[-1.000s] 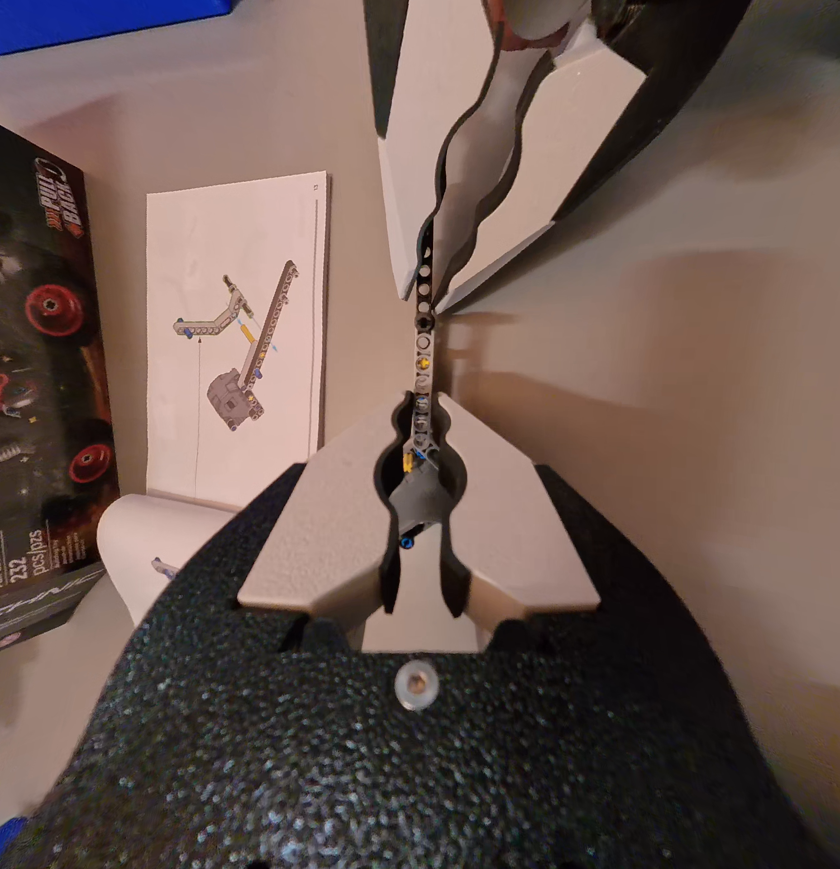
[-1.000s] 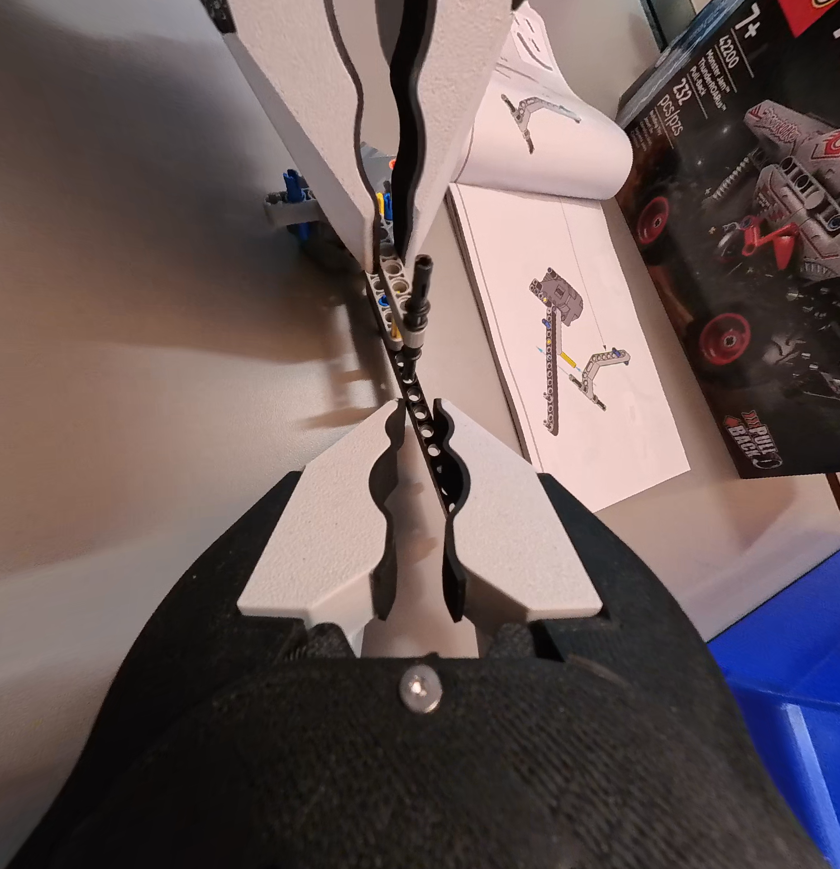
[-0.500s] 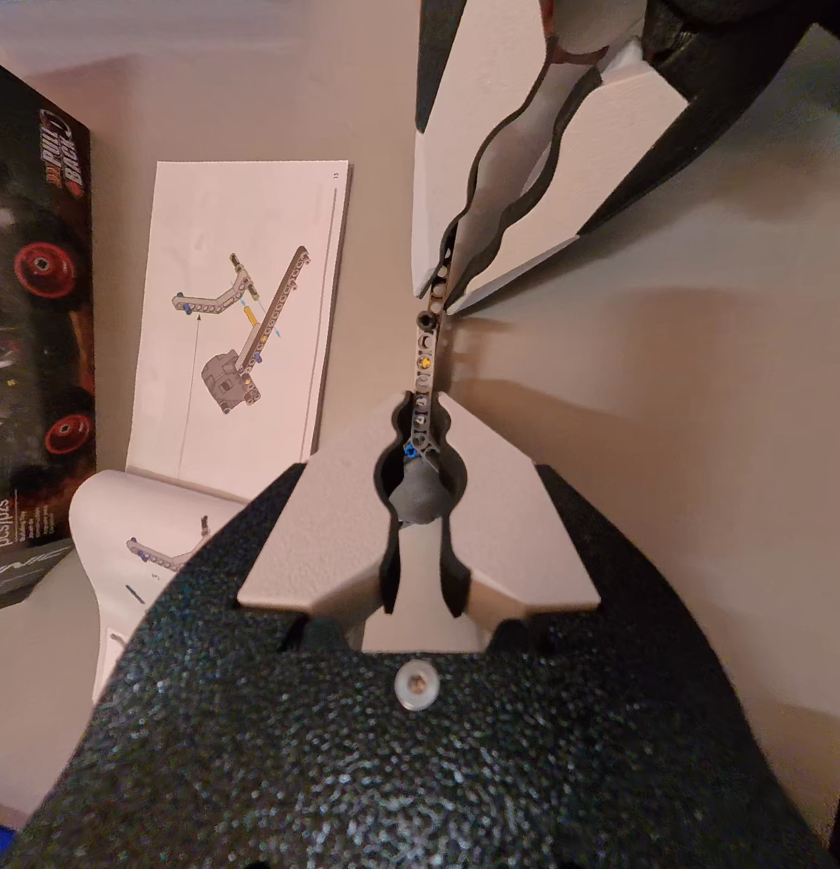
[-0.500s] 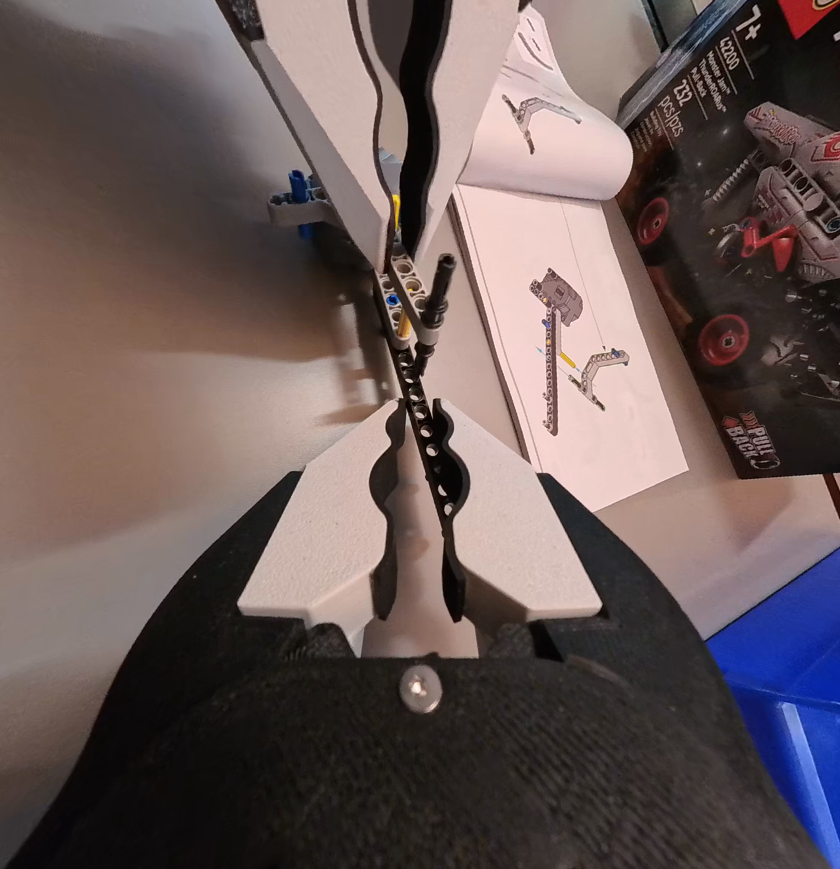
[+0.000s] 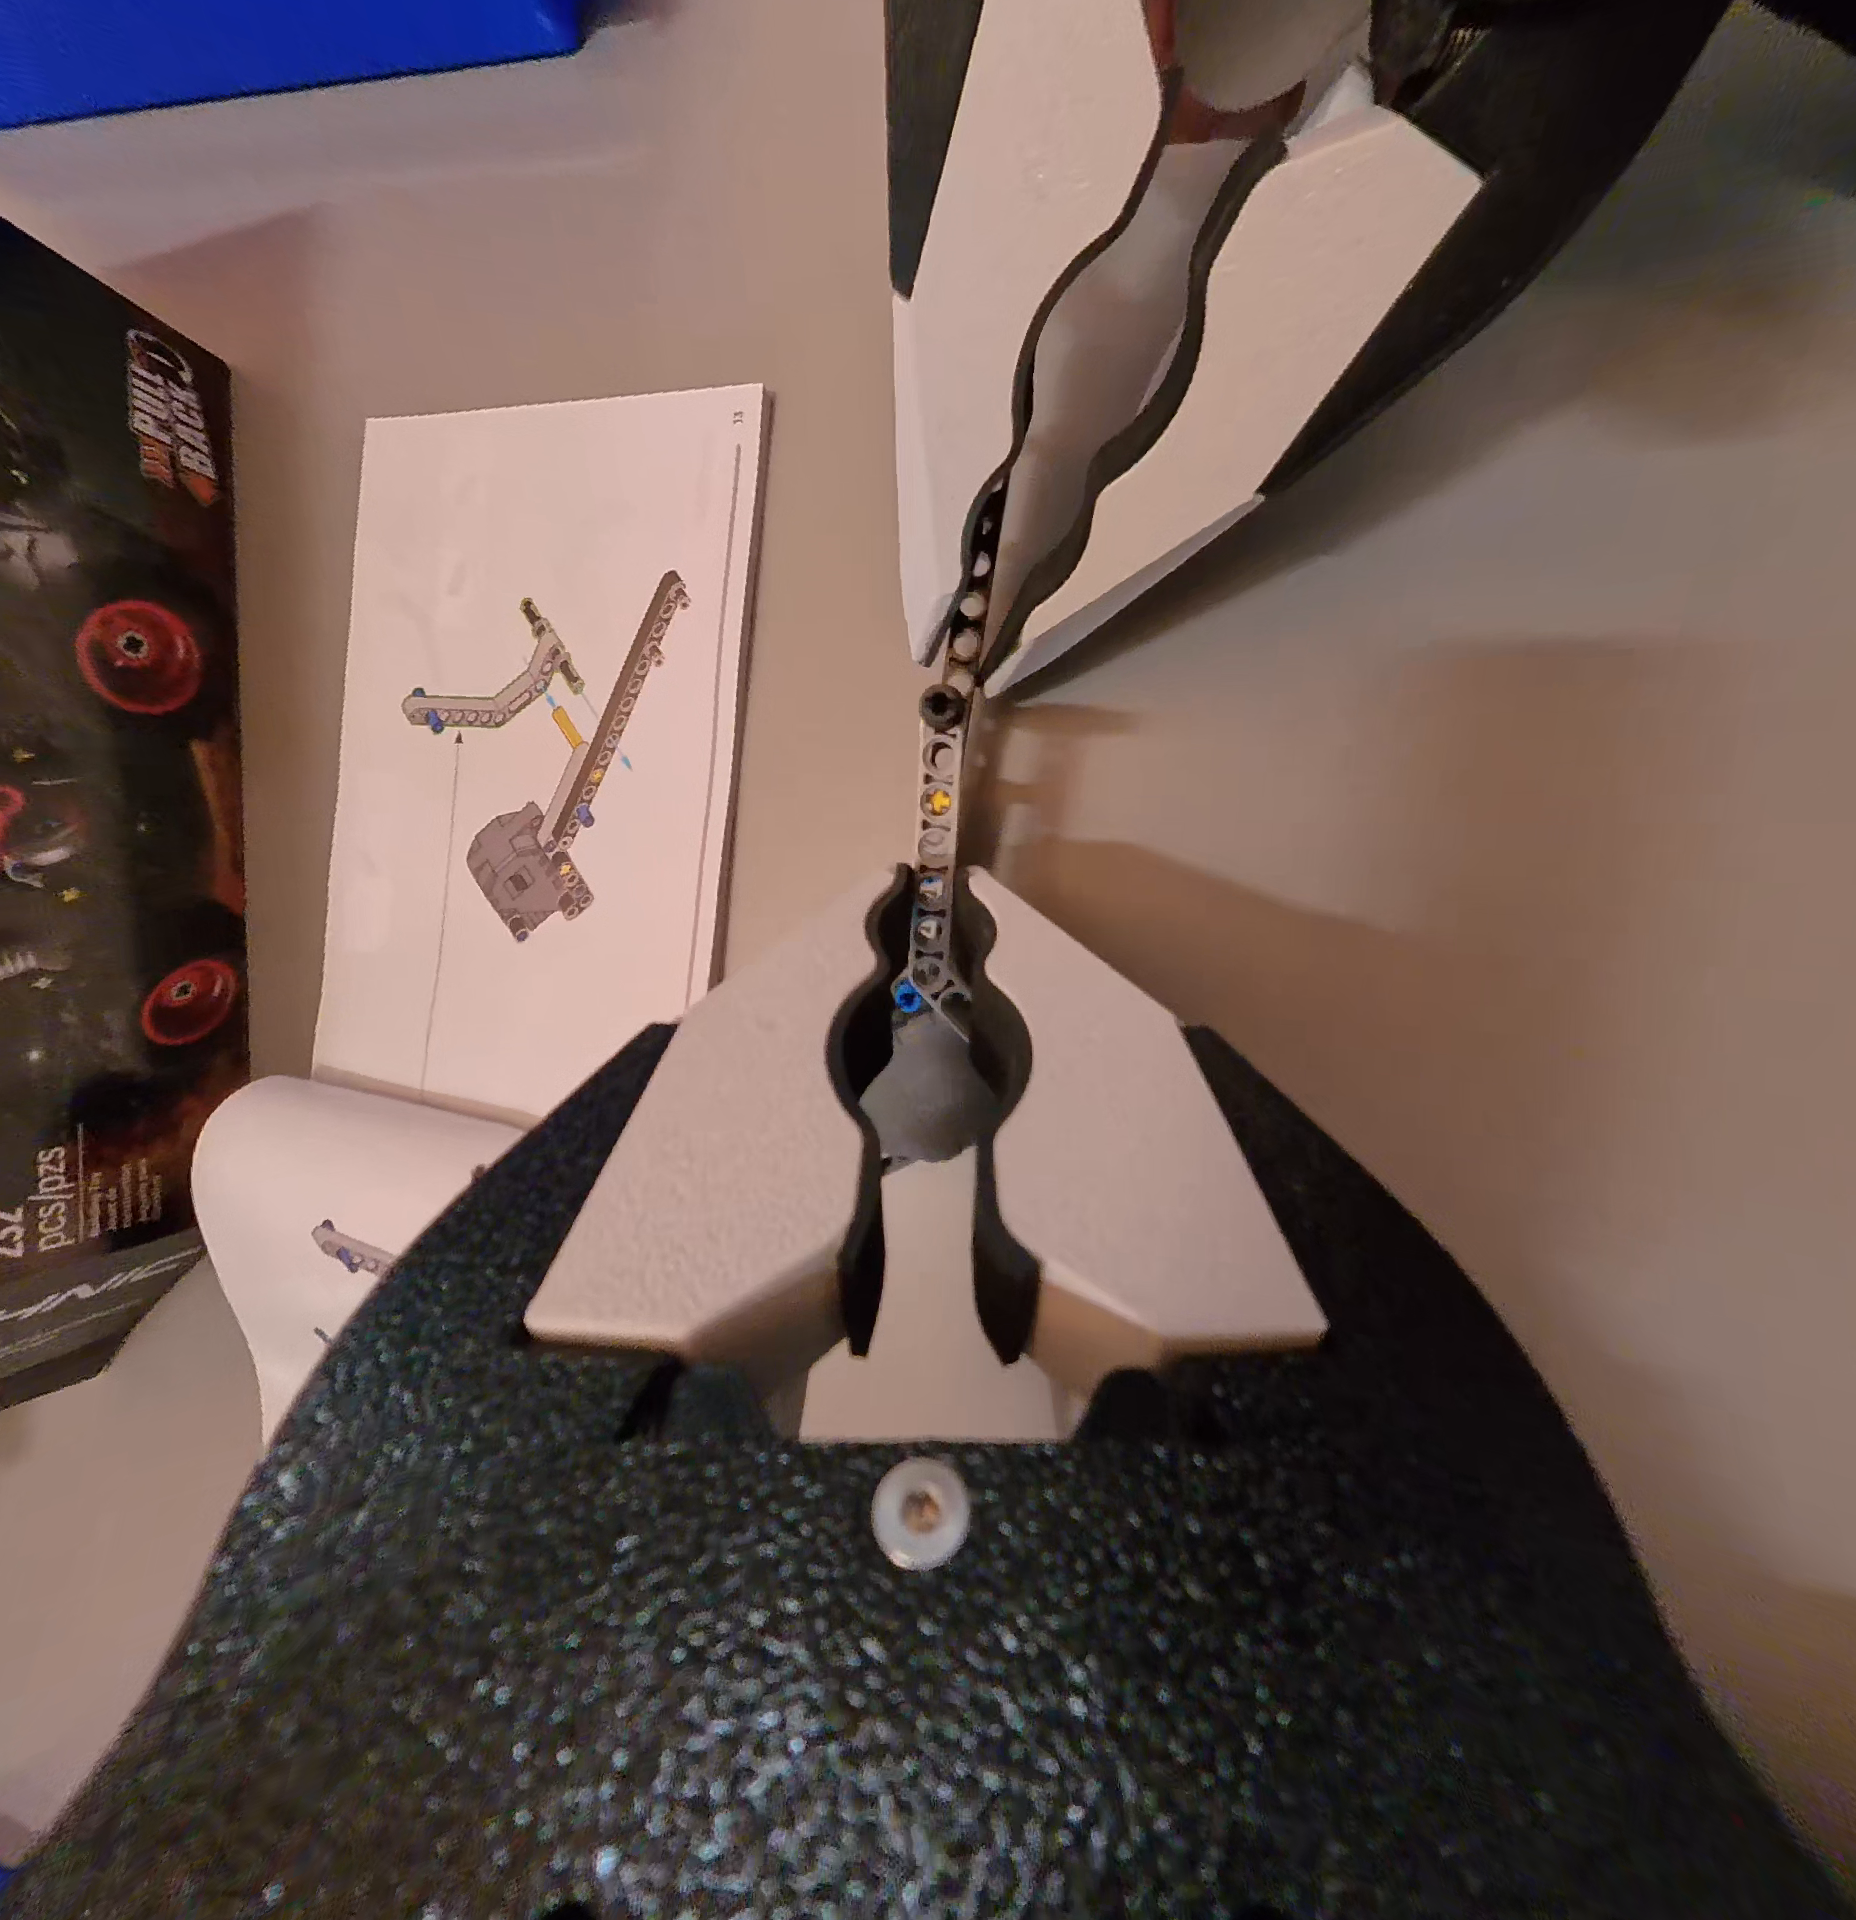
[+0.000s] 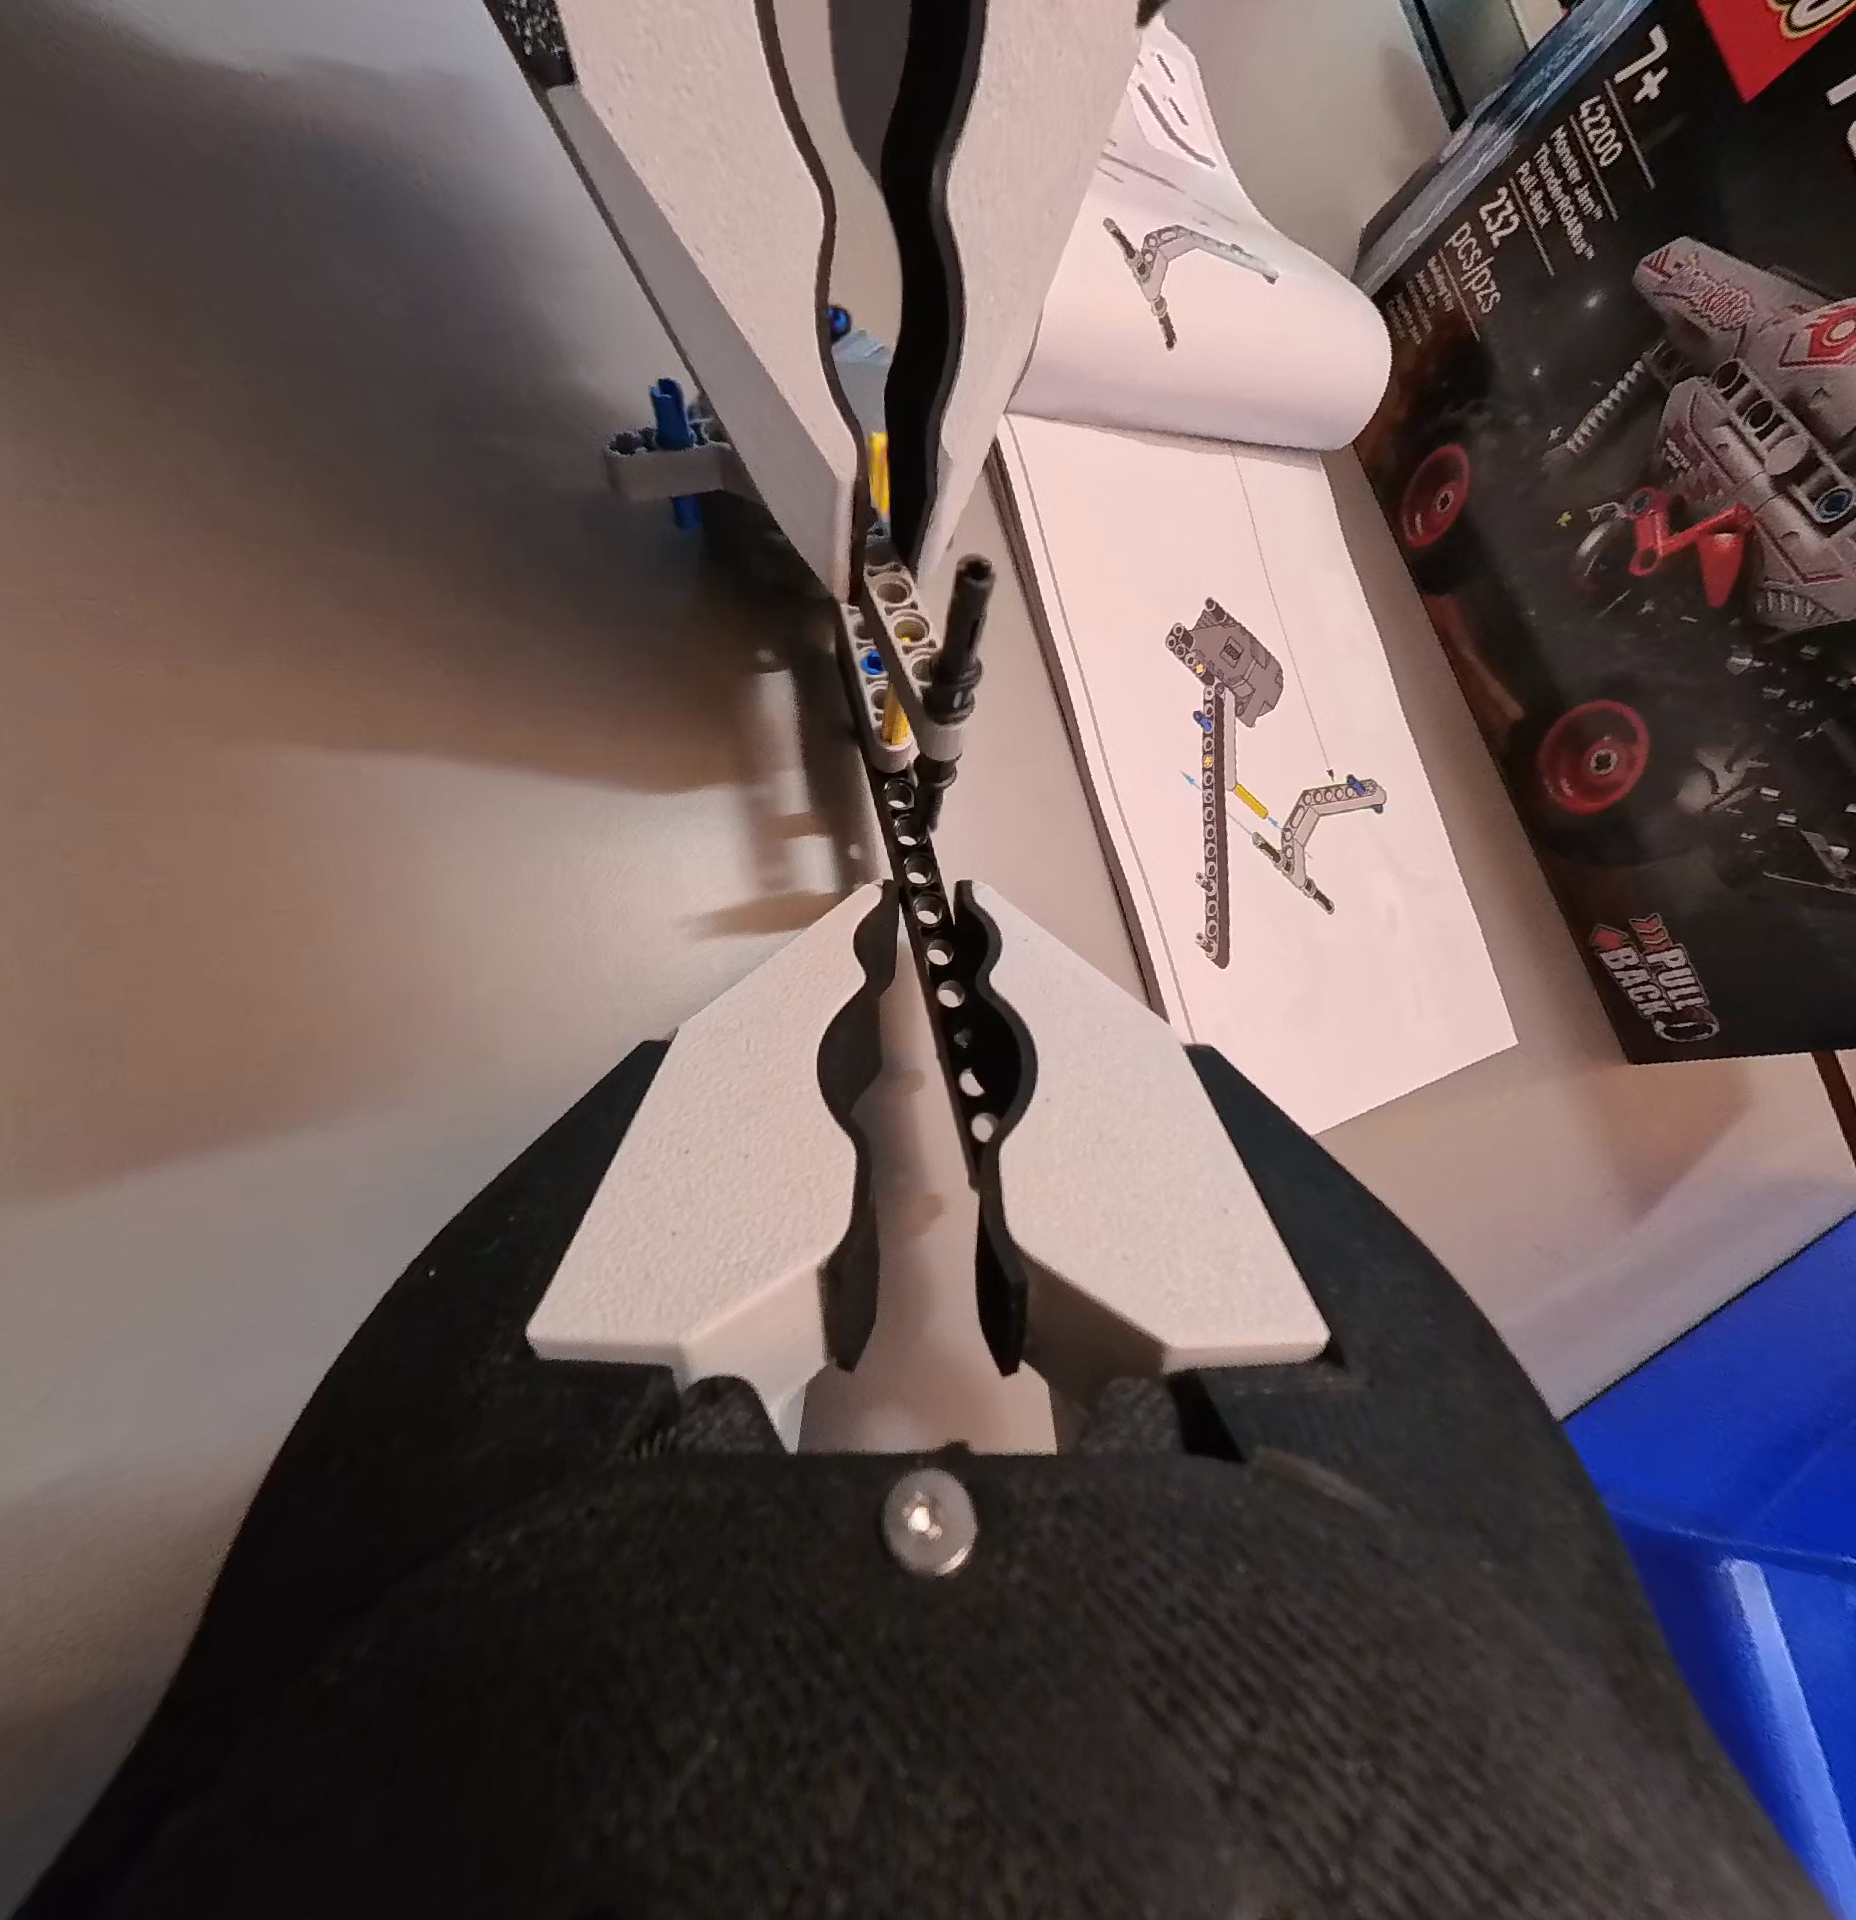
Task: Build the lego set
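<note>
The left hand-held gripper (image 5: 929,883) and right hand-held gripper (image 6: 924,899) face each other tip to tip, both clamped.

Both wrist cams sit right behind their own fingers, angled down close over the plain grey tabletop (image 5: 1475,935) and facing each other, sharing the slim holed lego beam assembly (image 5: 939,800) and the open white instruction booklet (image 6: 1267,831).

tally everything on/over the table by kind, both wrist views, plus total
Grippers: 2, left gripper, right gripper
Lego assembly held between both: 1
Instruction booklet: 1
Set box: 1
Blue bins: 2, one in the left view's corner, another in the right view's
Total: 7
</note>
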Demonstrator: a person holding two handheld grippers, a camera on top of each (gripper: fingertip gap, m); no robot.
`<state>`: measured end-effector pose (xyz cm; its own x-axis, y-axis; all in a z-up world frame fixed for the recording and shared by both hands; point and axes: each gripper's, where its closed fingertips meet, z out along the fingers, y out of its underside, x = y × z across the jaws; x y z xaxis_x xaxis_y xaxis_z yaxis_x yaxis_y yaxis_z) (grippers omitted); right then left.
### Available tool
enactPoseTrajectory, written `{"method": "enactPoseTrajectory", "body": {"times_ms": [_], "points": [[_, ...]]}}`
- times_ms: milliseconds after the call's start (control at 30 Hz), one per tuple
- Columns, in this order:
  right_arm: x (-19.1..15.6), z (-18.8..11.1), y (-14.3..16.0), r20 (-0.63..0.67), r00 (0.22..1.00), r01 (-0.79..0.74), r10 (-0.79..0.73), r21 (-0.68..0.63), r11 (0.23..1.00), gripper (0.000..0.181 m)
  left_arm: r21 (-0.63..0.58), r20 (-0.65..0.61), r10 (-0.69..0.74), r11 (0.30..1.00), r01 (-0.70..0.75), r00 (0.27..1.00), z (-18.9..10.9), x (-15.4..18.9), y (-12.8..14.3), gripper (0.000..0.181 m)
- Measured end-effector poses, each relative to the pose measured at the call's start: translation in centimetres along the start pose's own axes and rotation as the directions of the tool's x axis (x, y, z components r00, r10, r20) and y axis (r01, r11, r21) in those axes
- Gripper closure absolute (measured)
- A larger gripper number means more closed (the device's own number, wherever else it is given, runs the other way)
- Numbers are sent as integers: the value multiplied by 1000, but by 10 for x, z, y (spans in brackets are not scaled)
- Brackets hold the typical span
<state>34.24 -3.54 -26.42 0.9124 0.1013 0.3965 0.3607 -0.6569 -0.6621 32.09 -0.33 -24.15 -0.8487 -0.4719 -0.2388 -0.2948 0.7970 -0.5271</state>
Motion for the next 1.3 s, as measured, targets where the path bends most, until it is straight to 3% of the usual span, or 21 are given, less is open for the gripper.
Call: {"method": "enactPoseTrajectory", "body": {"times_ms": [667,1100,1300], "points": [[2,0,-3,-8,1000,-12,13,32,999,175,66,-37,12,998,-9,999,0,-6,3,177],[5,4,-1,-20,1000,-20,21,34,999,175,-53,-32,111,992,-112,993,-2,-12,6,176],[2,5,2,-5,1000,-27,27,23,999,176,-23,-72,112,993,-114,991,-1,-10,3,176]]}}
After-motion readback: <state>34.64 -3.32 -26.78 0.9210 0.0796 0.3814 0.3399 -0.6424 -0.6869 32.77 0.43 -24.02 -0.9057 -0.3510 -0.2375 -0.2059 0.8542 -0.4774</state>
